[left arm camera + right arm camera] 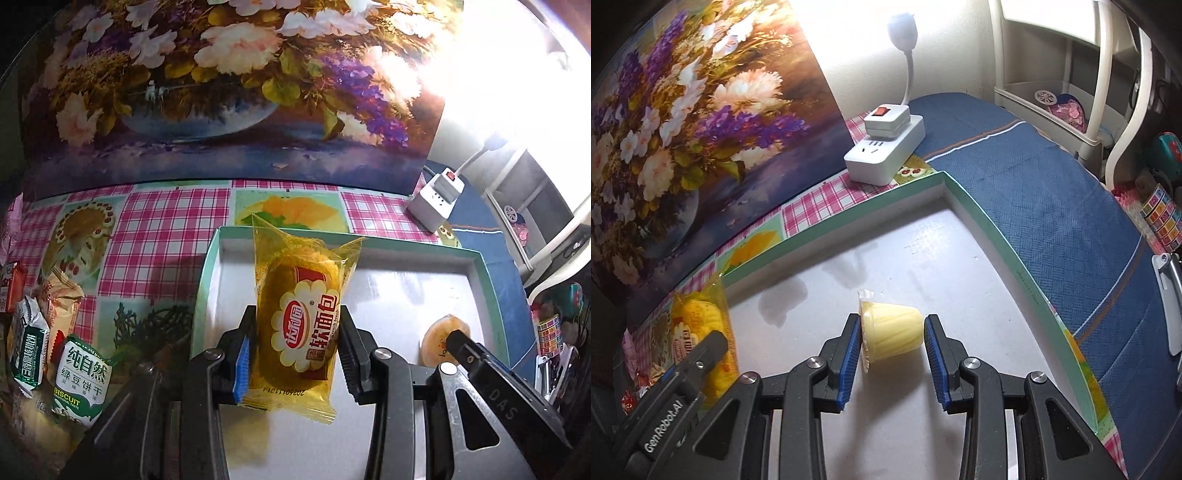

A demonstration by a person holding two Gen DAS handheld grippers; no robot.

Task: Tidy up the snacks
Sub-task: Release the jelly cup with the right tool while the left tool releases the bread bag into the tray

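Observation:
My left gripper (295, 350) is shut on a yellow soft-bread packet (299, 317) and holds it over the left part of a green-rimmed white tray (480, 280). My right gripper (892, 350) is open around a yellow jelly cup (892, 326) that lies on its side on the tray floor (923, 258); the left pad is close to the cup's lid, the right pad stands just off its base. The cup (439, 339) and the right gripper's finger also show in the left wrist view. The bread packet (701, 332) and the left gripper show at the lower left of the right wrist view.
Green-and-white biscuit packets (81, 380) and other wrapped snacks (59, 306) lie left of the tray on the pink checked tablecloth (162, 221). A flower painting (221, 92) leans at the back. A white power strip (886, 147) stands behind the tray. Blue cloth (1052, 184) lies to the right.

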